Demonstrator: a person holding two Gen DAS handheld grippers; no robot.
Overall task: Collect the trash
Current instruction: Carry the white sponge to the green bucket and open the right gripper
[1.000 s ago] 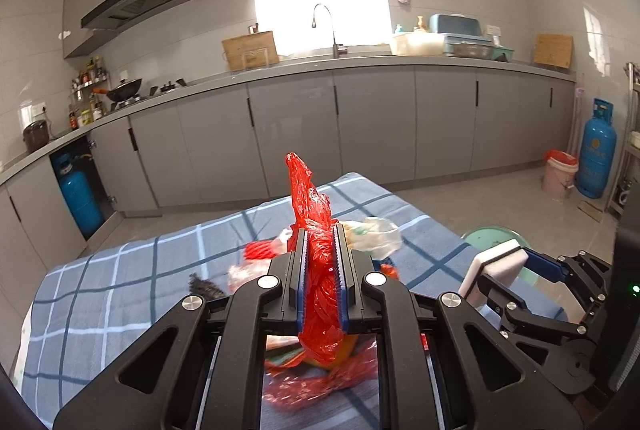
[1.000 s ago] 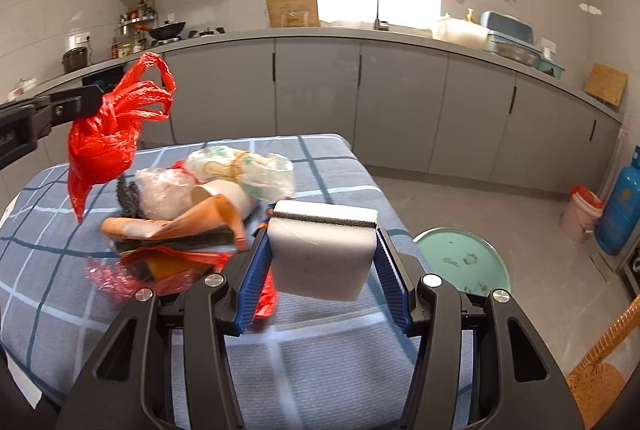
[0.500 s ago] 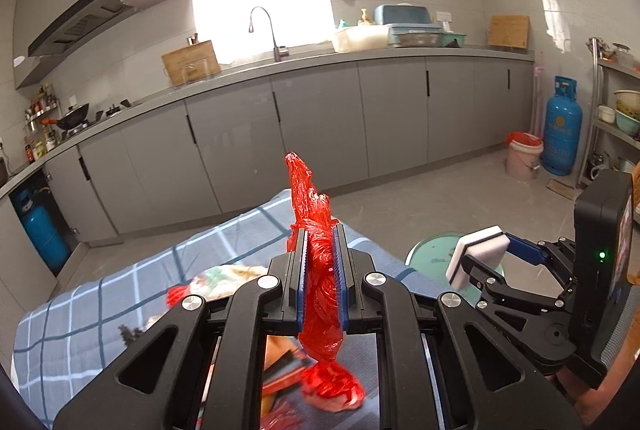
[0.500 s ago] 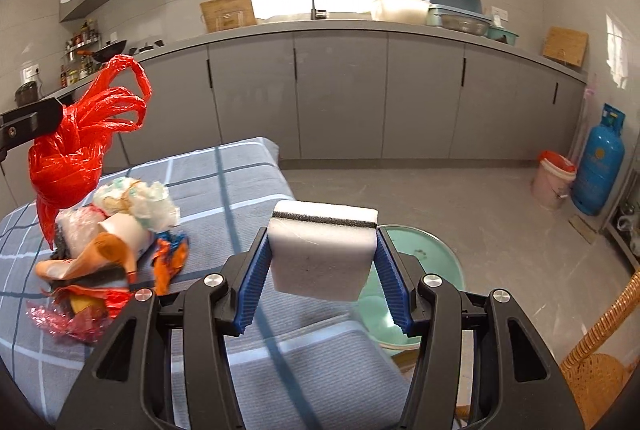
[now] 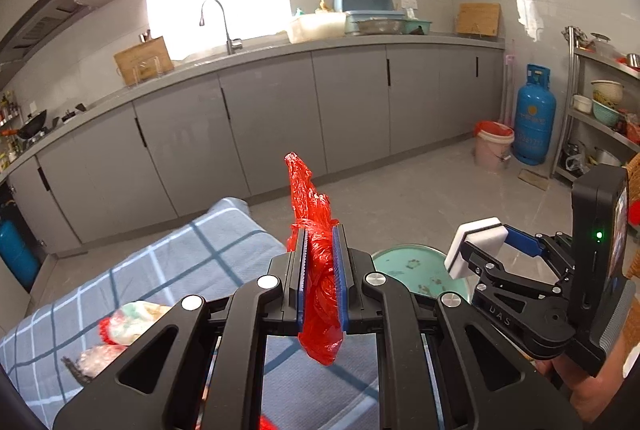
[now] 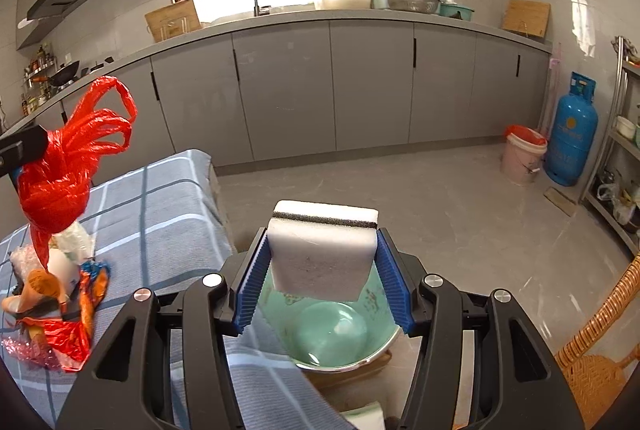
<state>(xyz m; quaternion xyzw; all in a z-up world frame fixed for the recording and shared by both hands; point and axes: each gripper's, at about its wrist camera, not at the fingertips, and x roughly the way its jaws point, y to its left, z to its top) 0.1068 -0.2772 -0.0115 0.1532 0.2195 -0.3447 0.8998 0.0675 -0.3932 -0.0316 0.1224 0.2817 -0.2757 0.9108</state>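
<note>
The left gripper (image 5: 320, 270) is clenched on a red plastic bag (image 5: 318, 286), held above the blue checked table (image 5: 192, 262). The right gripper (image 6: 322, 270) grasps a white sponge (image 6: 320, 250) above the green bin (image 6: 332, 338) beside that table.

The trash pile (image 6: 56, 294) lies on the table (image 6: 168, 189); the basin (image 6: 340, 334) sits on the floor right of it, cabinets (image 6: 320, 85) behind both

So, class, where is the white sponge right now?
The white sponge is clamped in the right tongs, above the green basin beside the table.
</note>
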